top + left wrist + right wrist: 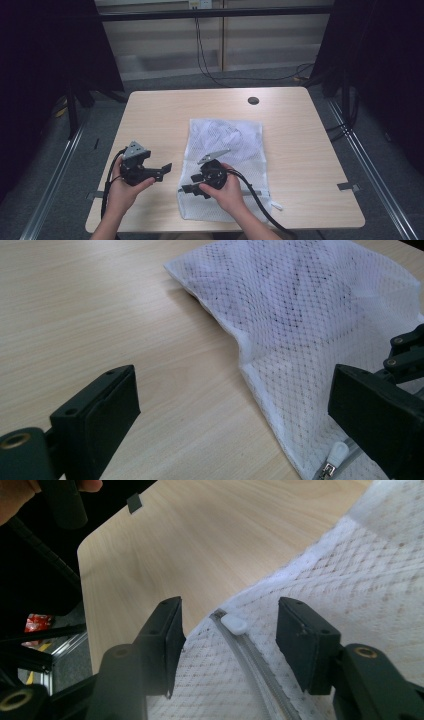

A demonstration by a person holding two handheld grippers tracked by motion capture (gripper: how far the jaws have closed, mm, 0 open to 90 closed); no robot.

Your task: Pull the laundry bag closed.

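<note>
A white mesh laundry bag [227, 142] lies flat on the wooden table [160, 120], right of centre, with something pale inside it. Its zipper runs along the near edge, and the white zipper pull [234, 624] sits at the bag's near left corner. My right gripper [188, 189] hovers low over that corner, pointing left. Its jaws stand open on either side of the pull [227, 640] without touching it. My left gripper [165, 170] is held just left of the bag, open and empty, aimed at the bag's left edge [235, 410]. The zipper pull [336, 454] lies near its right jaw.
A black round grommet [253, 100] sits in the tabletop near the far edge. The table's near left corner [87, 555] is close to my right gripper. Cables [210, 70] run over the floor beyond the table, and dark curtains hang on both sides.
</note>
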